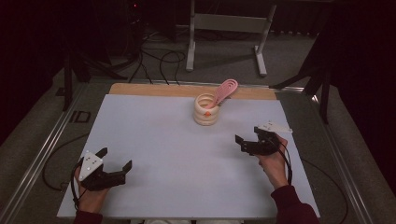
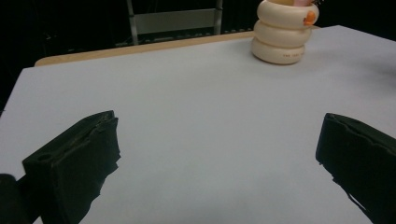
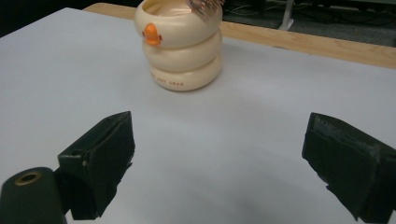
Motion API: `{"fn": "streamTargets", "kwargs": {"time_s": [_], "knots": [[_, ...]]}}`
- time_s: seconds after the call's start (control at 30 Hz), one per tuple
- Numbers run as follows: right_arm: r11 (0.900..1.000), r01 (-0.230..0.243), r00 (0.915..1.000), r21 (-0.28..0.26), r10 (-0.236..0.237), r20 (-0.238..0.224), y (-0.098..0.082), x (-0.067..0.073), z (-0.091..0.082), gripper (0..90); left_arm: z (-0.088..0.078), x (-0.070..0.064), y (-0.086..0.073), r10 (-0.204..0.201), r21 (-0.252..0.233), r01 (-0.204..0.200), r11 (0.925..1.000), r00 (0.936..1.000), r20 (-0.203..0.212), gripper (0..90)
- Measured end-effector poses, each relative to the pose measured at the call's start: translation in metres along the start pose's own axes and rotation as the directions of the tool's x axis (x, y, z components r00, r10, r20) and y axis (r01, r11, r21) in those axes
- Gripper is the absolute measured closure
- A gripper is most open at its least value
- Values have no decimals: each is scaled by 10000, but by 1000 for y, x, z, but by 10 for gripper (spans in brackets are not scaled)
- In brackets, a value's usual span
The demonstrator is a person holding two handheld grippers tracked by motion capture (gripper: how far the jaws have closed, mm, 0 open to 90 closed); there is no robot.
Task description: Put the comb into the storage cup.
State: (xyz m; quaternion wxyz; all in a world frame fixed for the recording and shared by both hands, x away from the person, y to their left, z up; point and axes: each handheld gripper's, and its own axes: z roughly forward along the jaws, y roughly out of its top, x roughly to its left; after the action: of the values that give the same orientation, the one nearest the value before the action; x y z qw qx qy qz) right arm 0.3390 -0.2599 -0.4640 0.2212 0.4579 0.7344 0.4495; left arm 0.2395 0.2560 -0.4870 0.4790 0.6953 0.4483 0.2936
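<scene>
A cream cup (image 1: 206, 109) made of three stacked rings, with a small orange mark, stands upright at the far middle of the white table (image 1: 154, 140). A pink slotted utensil (image 1: 225, 91) leans out of it to the right. My left gripper (image 1: 116, 157) is open near the front left edge, with nothing between its jaws. My right gripper (image 1: 248, 134) is open at the right, short of the cup and also holding nothing. The left gripper view shows the cup (image 2: 285, 30) far ahead at upper right of the left gripper (image 2: 219, 140). Beyond the right gripper (image 3: 219, 144), the cup (image 3: 180, 44) stands closer, with the pink utensil's (image 3: 205, 3) tip at the top.
A wooden strip (image 1: 187, 89) runs along the table's far edge. Behind it on the floor stand a grey metal frame (image 1: 224, 23) and loose cables (image 1: 159, 58). Metal rails (image 1: 42, 154) line both sides of the table.
</scene>
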Motion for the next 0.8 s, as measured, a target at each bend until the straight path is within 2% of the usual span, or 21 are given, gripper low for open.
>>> {"fn": "streamTargets", "kwargs": {"time_s": [0.07,0.13,0.2,0.4,0.57,0.8], "knots": [[10000,-29,10000,-15,29,-20,-4,1,-4,91,0,2,1,28,45,-28,10000,10000,-41,1],[9996,41,10000,-296,-41,-5,-8,3,-7,91,1,4,1,-41,70,41,10000,10000,-42,1],[9997,50,10000,-247,-51,-14,-12,6,-10,91,1,5,1,-46,90,46,9999,10000,-45,1],[9978,602,9979,-274,-595,250,-25,12,-18,91,2,5,3,71,151,-72,9999,9999,76,1],[9946,967,9950,-389,-956,270,-32,17,-26,91,2,5,4,150,84,-152,9998,9996,234,1],[9921,1006,9949,-752,-997,159,-44,19,-36,91,1,5,4,215,16,-216,9998,9994,278,0]]}}
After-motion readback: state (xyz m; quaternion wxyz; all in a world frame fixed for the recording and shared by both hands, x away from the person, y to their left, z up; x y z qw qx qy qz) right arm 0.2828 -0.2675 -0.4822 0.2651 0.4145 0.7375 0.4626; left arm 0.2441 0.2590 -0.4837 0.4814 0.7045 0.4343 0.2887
